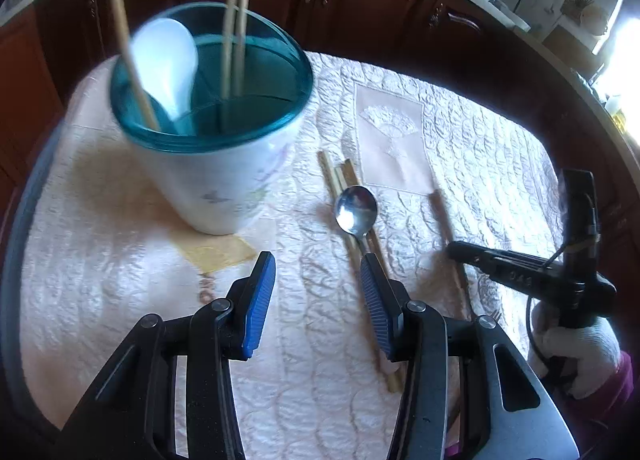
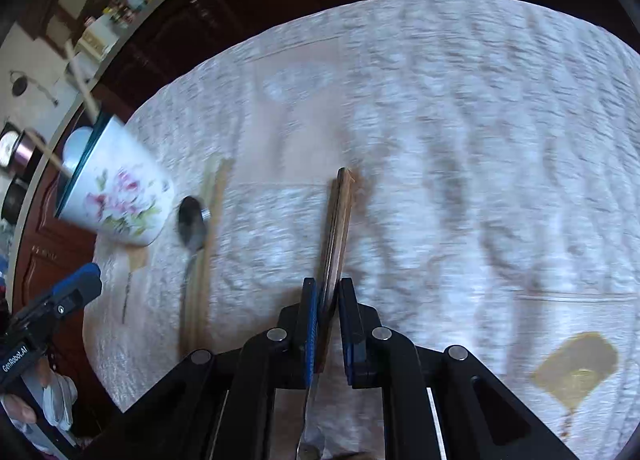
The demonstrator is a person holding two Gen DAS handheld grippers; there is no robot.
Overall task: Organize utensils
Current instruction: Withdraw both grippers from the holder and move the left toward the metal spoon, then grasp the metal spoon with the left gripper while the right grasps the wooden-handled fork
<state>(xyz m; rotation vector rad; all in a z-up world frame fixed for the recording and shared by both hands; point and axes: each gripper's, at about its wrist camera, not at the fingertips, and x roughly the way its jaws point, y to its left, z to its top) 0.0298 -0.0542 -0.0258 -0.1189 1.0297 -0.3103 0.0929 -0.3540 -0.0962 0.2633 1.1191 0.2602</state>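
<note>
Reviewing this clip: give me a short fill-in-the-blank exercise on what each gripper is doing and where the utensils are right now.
1. The right gripper is shut on a wooden-handled utensil, while the left gripper is ____.
2. The white plastic spoon stands inside the ____.
3. The metal spoon lies on the tablecloth, beside loose ____.
4. The inside of the cup is coloured ____.

Missing words: open; cup; chopsticks; teal
</note>
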